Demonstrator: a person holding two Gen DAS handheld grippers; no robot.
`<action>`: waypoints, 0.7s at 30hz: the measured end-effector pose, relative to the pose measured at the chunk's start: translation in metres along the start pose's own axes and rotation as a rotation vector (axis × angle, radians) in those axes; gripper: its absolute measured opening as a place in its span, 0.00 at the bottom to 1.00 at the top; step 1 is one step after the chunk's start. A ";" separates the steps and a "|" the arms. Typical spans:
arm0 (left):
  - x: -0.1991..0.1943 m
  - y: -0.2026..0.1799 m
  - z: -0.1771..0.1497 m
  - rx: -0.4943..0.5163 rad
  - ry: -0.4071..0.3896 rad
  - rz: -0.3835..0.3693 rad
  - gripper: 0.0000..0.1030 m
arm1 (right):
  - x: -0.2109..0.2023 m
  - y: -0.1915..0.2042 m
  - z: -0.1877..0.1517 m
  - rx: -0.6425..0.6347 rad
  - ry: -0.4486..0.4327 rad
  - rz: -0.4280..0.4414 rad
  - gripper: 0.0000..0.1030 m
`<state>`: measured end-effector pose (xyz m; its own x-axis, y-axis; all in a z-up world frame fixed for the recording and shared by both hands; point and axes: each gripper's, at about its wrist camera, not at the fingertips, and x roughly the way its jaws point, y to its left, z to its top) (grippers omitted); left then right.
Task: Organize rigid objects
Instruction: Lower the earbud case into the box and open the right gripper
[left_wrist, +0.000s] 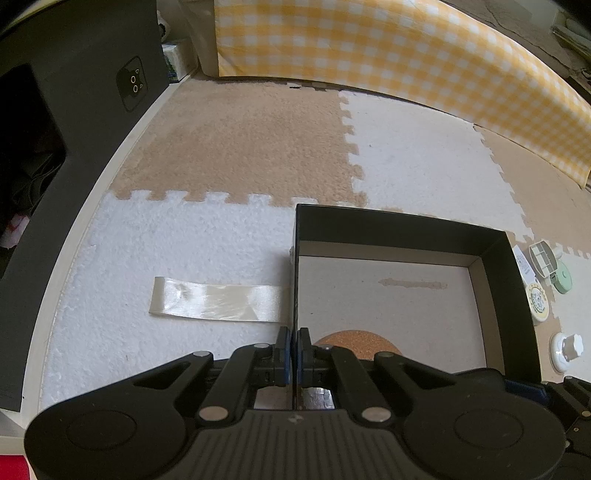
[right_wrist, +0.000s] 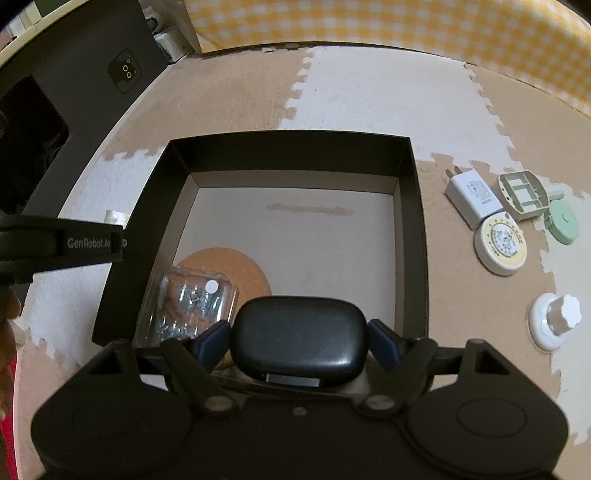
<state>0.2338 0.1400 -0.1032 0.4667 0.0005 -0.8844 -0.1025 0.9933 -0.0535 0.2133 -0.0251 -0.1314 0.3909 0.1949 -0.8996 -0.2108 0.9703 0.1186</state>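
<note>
Left wrist view first: the left gripper is pinching the left wall of the black box, pads squeezed right onto the thin cardboard edge. The box is sitting on the puzzle-mat floor, with one cork coaster peeking out inside near that wall. One strip of shiny tape is lying on the white mat tile just beside the box's left wall.

Right wrist view: the right gripper is standing wide, and one black rounded case is sitting between its blue pads, over the box's near edge; can't really tell if the pads are pressing it. Inside the box I'm counting one coaster and one clear plastic box of screws resting partly on it. Five things are waiting on the floor to the right of the box: one white charger plug, one beige grid piece, one mint round thing, one round white-and-yellow disc, one white knob.
</note>
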 end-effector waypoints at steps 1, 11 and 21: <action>0.000 0.000 0.000 0.000 0.000 0.000 0.02 | 0.000 0.000 0.000 0.002 0.000 0.001 0.79; 0.000 -0.002 0.000 0.001 0.002 0.000 0.02 | -0.006 -0.003 0.000 0.023 0.007 0.030 0.83; 0.000 -0.002 -0.001 0.001 0.002 0.000 0.02 | -0.061 -0.013 0.015 -0.042 -0.100 0.094 0.84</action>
<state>0.2337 0.1382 -0.1036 0.4653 0.0008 -0.8852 -0.1014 0.9935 -0.0524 0.2056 -0.0477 -0.0715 0.4543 0.3001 -0.8388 -0.2870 0.9406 0.1811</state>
